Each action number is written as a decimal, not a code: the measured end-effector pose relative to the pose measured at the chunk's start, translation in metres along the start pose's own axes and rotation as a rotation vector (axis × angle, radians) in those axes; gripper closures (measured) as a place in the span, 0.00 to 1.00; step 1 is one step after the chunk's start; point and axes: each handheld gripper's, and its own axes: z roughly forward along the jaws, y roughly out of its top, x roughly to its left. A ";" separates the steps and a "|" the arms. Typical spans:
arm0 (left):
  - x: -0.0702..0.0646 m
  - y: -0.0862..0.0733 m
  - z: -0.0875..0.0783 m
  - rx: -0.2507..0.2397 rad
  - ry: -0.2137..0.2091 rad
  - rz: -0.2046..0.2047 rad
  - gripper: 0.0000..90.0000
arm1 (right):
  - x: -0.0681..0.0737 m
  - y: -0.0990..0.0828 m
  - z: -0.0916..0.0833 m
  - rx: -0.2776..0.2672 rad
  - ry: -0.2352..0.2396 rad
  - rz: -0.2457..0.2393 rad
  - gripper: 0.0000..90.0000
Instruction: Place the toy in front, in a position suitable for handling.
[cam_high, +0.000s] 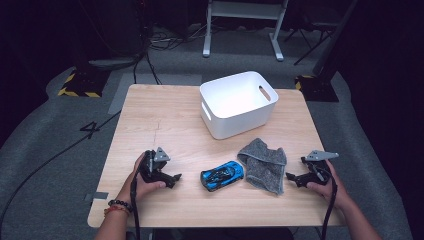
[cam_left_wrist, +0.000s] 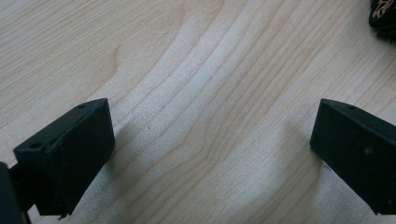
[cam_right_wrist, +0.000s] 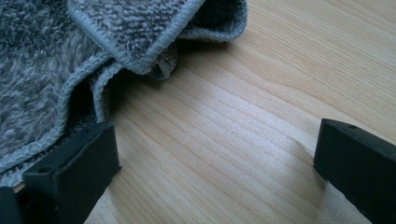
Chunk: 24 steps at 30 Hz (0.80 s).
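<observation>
High view: blue toy car (cam_high: 222, 175) lies crosswise, nose right.

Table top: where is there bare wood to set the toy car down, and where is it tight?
Free: the whole left half of the table, from the white bin down to the left gripper, and the near edge strip. Crowded: the blue toy car lies right beside the grey cloth, with the right gripper almost at the cloth's edge.
</observation>
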 end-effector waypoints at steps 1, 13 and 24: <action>0.000 0.000 0.000 0.000 0.000 0.000 0.01 | 0.000 0.000 0.000 0.000 0.000 0.000 0.00; -0.044 -0.002 -0.002 0.017 -0.142 0.157 0.00 | 0.002 -0.001 -0.001 0.001 -0.001 0.002 0.00; -0.079 0.014 0.011 0.022 -0.179 0.200 0.01 | 0.003 -0.002 -0.002 0.000 -0.001 0.003 0.00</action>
